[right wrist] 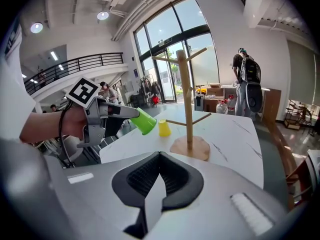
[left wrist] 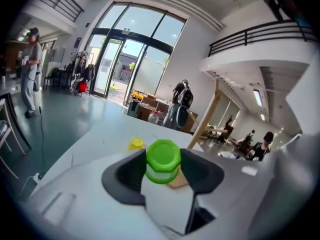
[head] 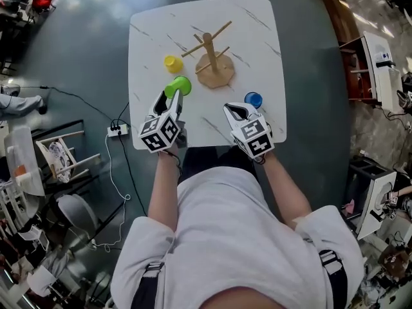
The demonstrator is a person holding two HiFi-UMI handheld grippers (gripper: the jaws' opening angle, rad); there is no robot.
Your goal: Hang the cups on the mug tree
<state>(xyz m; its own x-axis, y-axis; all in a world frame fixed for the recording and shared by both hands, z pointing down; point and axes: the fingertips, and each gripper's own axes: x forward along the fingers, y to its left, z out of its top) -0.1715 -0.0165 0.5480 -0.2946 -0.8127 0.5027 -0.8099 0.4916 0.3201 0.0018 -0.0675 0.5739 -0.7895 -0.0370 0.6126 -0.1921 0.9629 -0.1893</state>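
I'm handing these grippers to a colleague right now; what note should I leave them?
Left gripper: shut on the green plastic cup, held tilted above the white marble-patterned table.
Right gripper: shut, empty.
The yellow plastic cup sits beside the wooden mug tree; the blue plastic cup sits by the right gripper.
Done: green cup picked up; no cup hangs yet.
Left: hang all three.
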